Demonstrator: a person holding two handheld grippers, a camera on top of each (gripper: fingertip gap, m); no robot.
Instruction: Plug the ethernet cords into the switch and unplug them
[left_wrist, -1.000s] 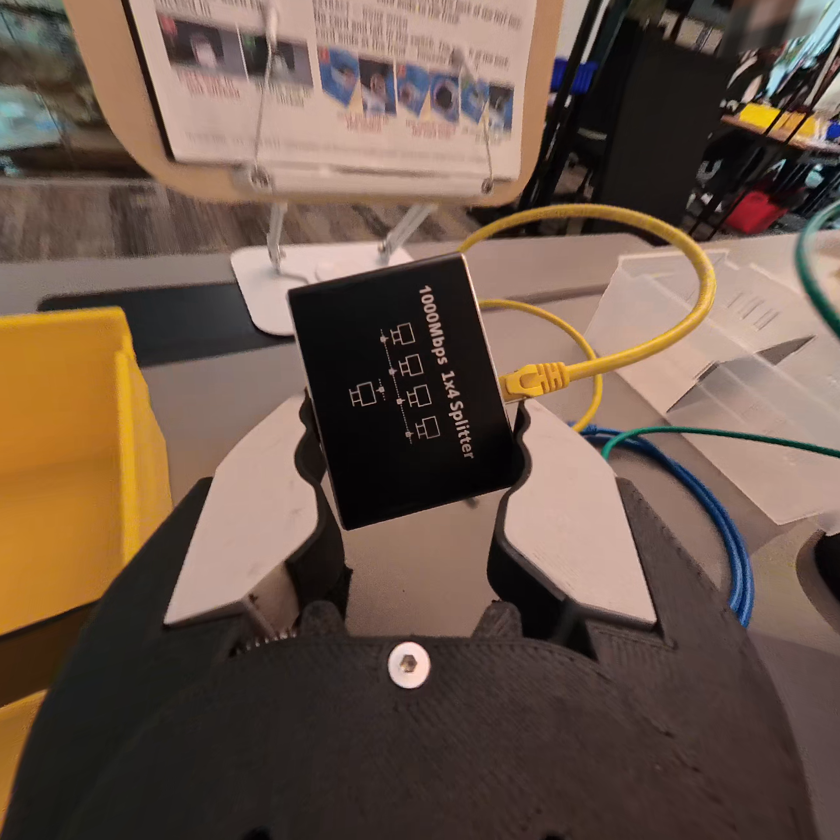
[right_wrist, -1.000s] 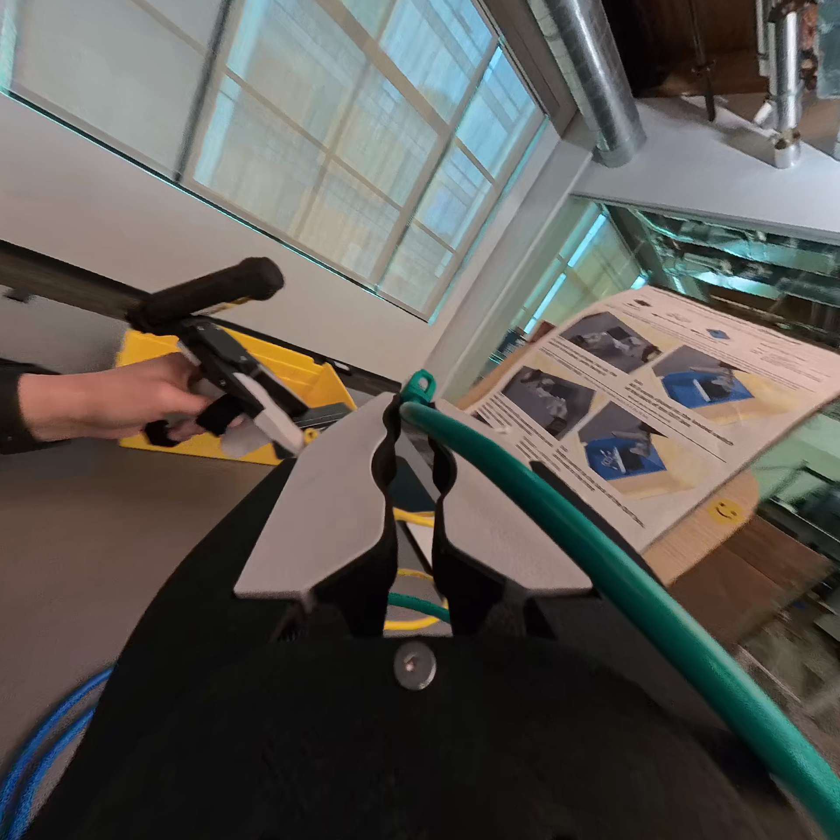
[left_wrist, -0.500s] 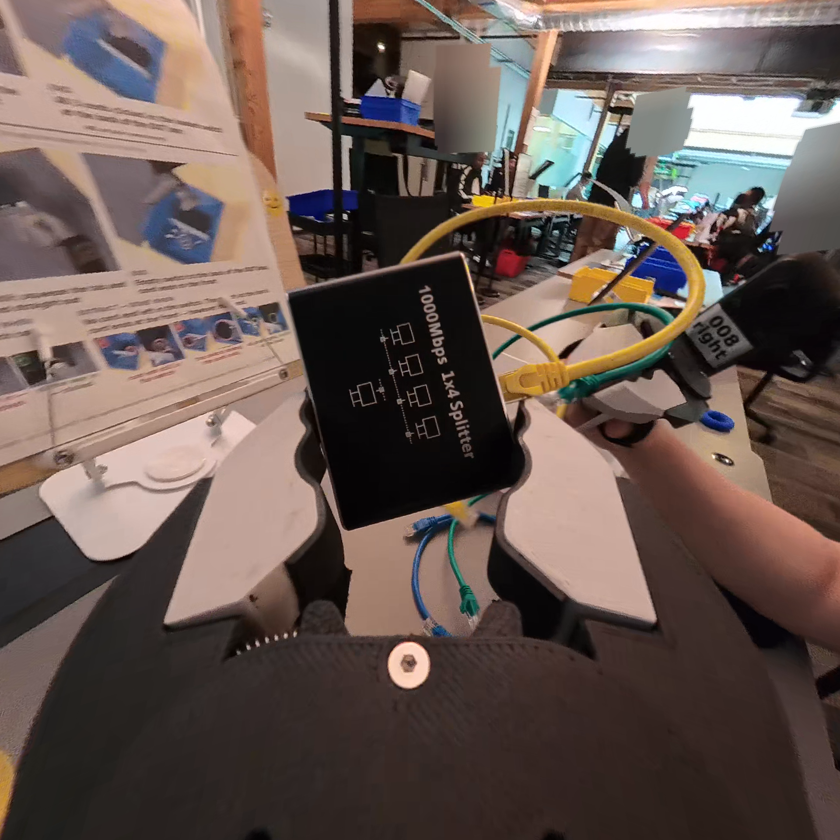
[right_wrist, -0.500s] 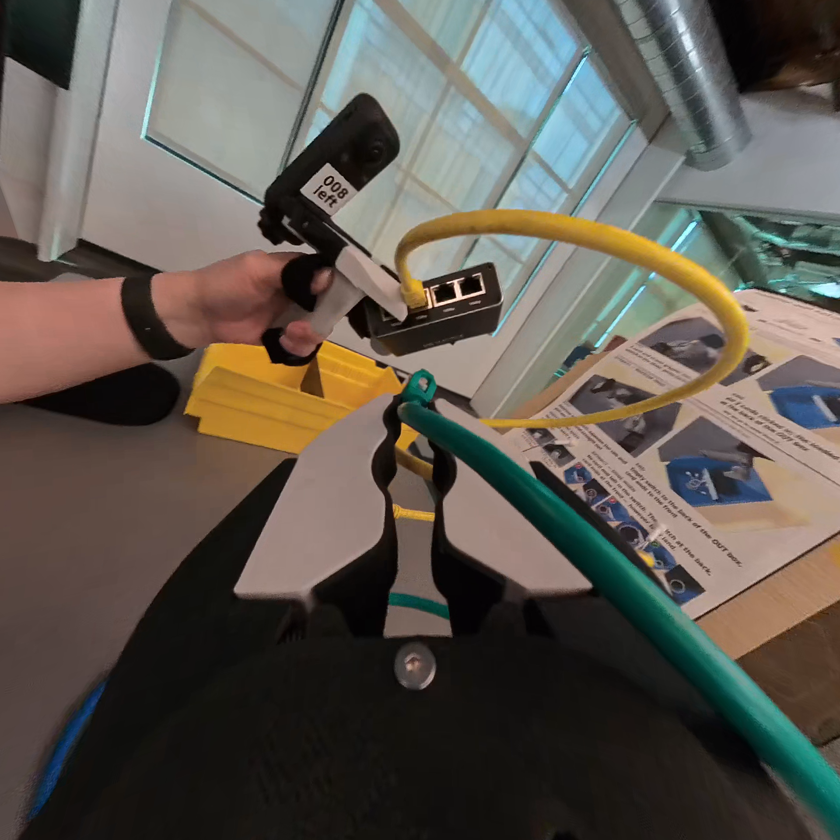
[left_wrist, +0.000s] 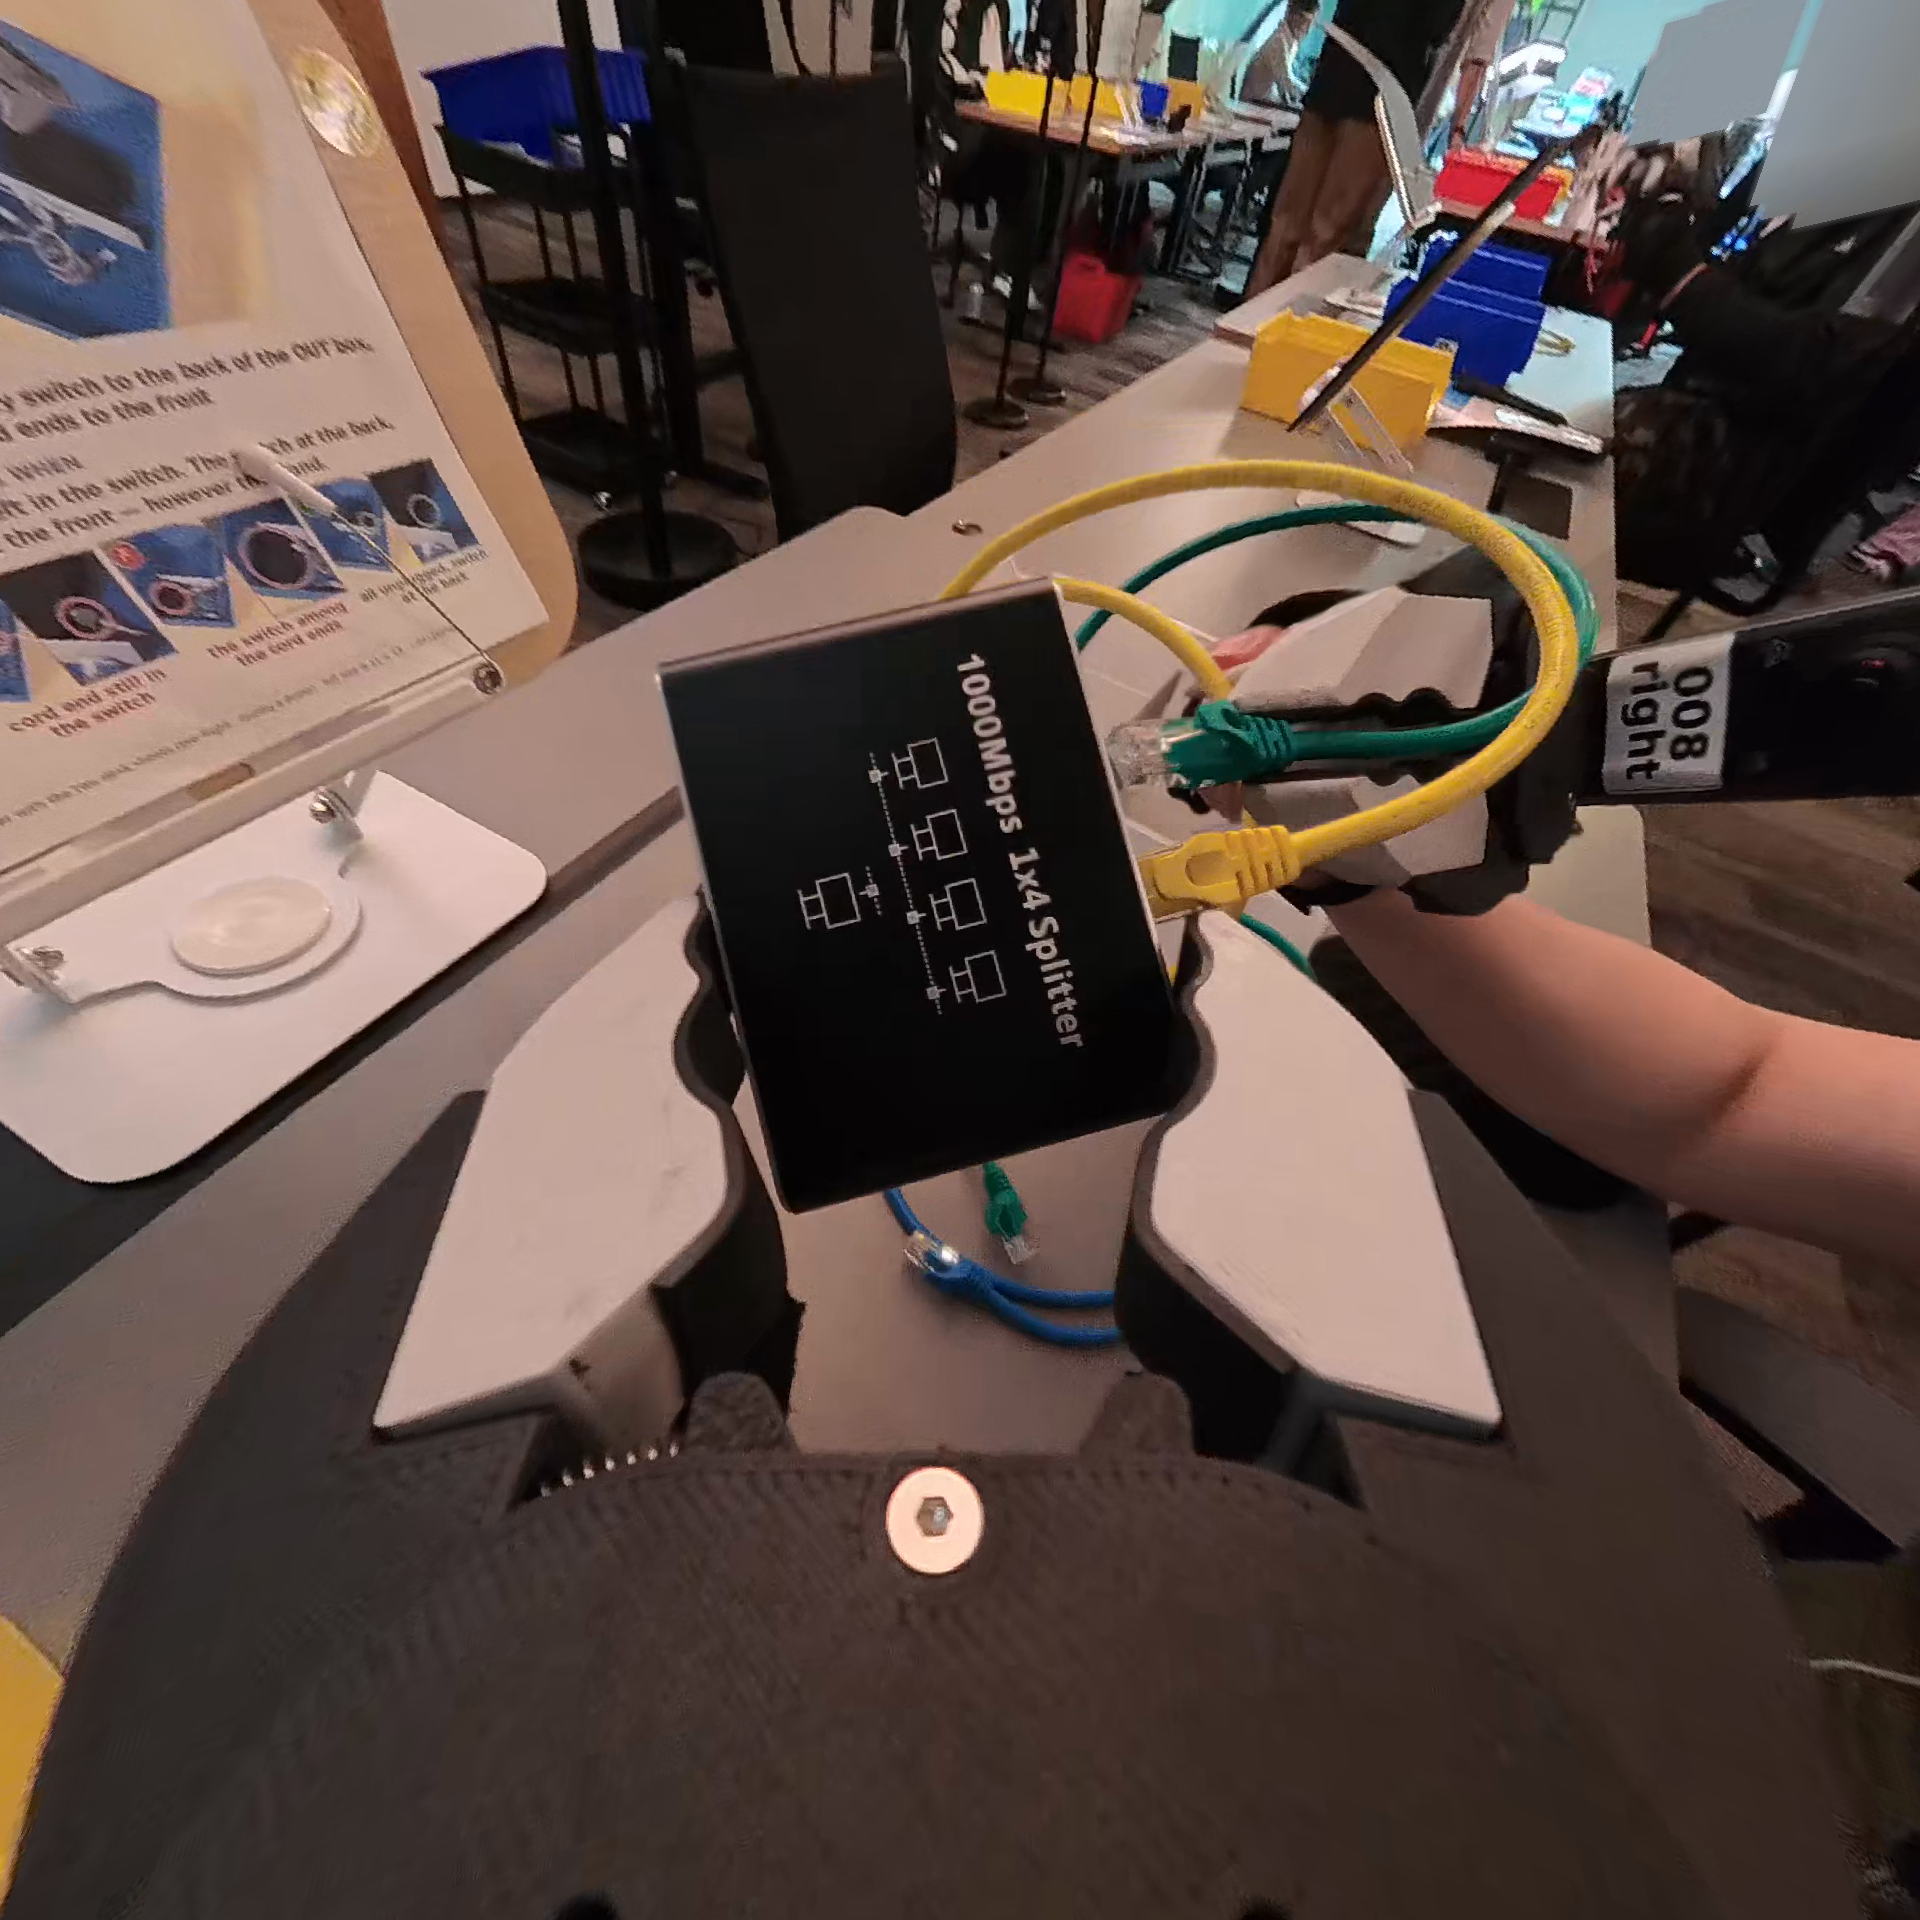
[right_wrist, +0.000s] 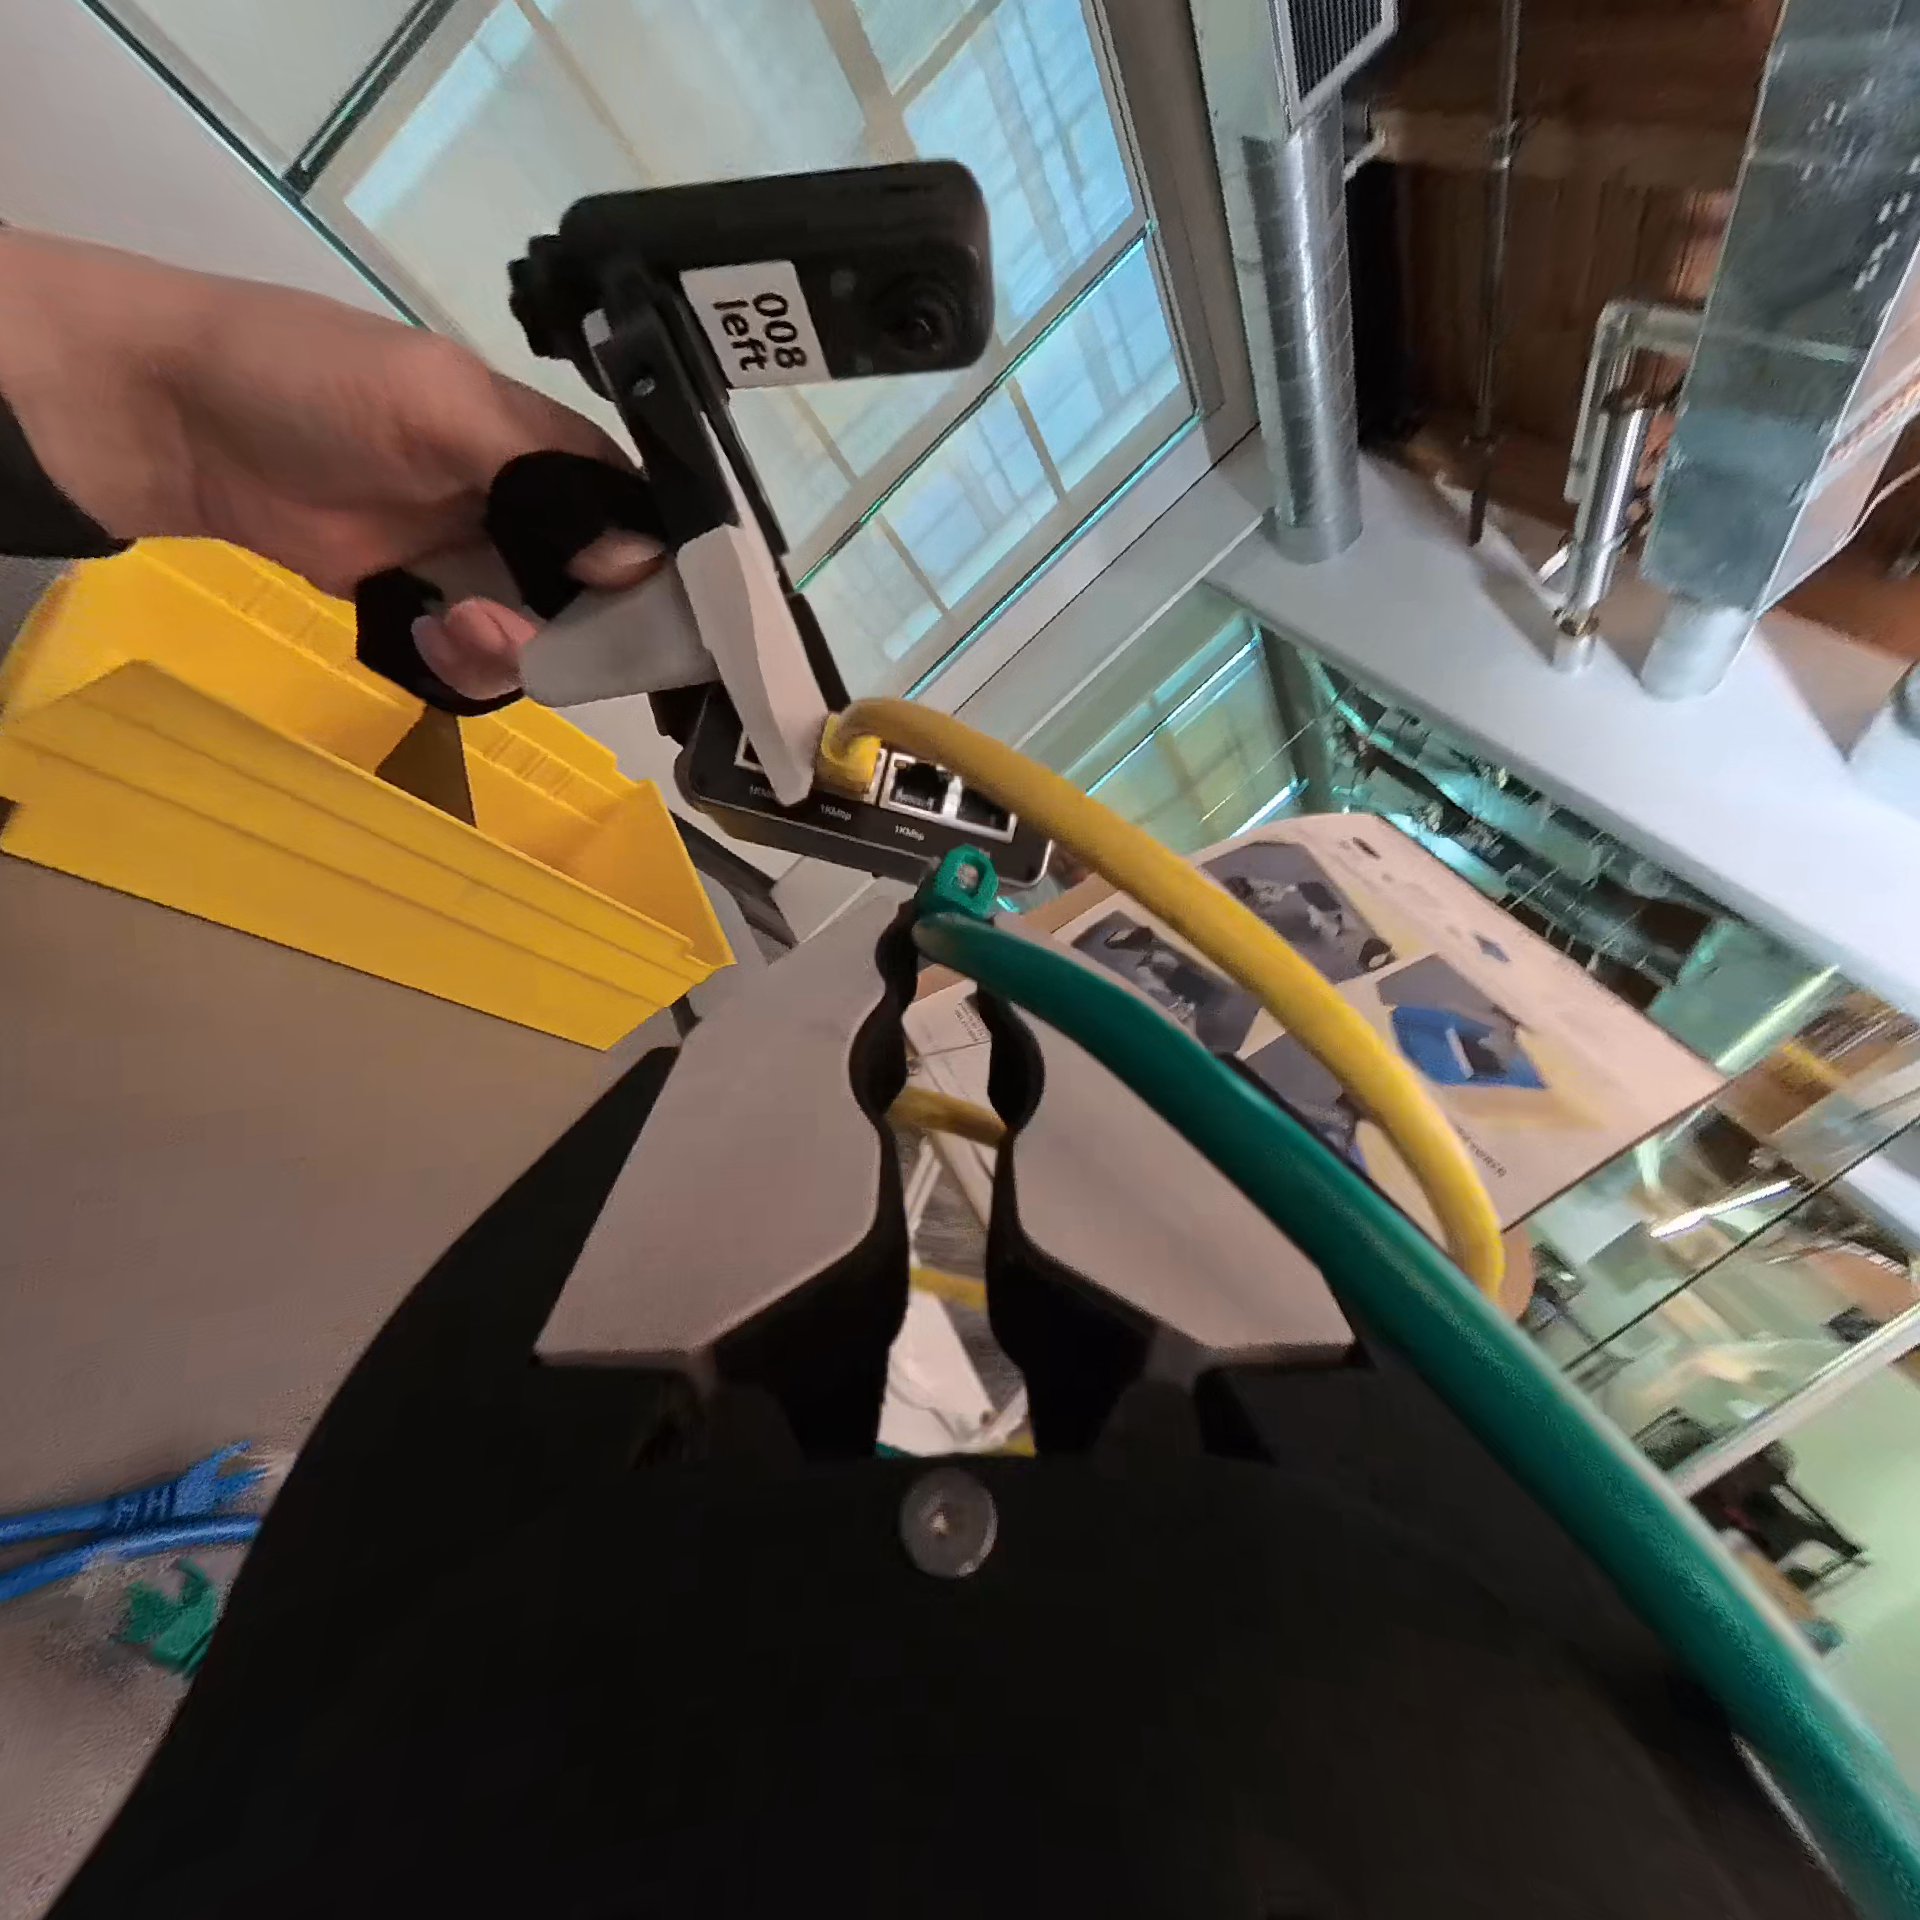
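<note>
While left gripper (left_wrist: 940, 997) clamps switch (left_wrist: 914, 894), right gripper (right_wrist: 948, 914) pinches green cord (right_wrist: 1247, 1101).

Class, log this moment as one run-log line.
left gripper: shut on switch | right gripper: shut on green cord, plug near free port | yellow cord: plugged in

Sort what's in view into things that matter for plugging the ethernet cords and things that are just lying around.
In the job:
- black switch, held by the left gripper
- yellow cord, plugged in
- green cord, held by the right gripper
- blue cord on the table

Lying about:
- yellow bin
- instruction sheet stand
</note>
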